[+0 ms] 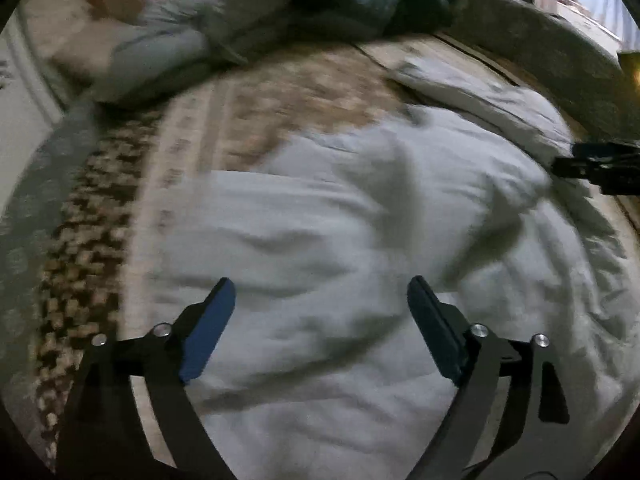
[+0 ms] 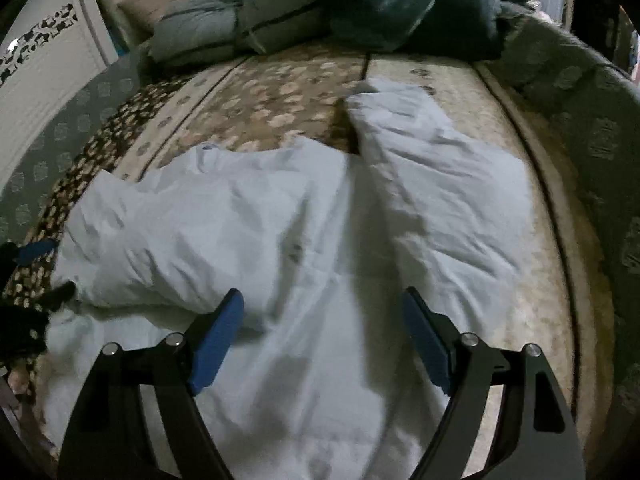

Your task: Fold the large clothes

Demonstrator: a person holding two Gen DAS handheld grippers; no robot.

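Observation:
A large white garment (image 1: 360, 240) lies spread and wrinkled on a patterned bed cover (image 1: 280, 92). In the right wrist view the garment (image 2: 280, 220) shows a sleeve-like part (image 2: 440, 168) reaching toward the far right. My left gripper (image 1: 320, 292) is open and empty, held just above the cloth. My right gripper (image 2: 322, 304) is open and empty over the garment's middle. The right gripper shows at the right edge of the left wrist view (image 1: 600, 168). The left gripper shows at the left edge of the right wrist view (image 2: 36, 272).
A pile of grey and dark teal bedding (image 2: 320, 12) lies at the far end of the bed. A grey patterned border (image 2: 580, 100) runs along the bed's right side. A white cabinet (image 2: 40, 60) stands at the far left.

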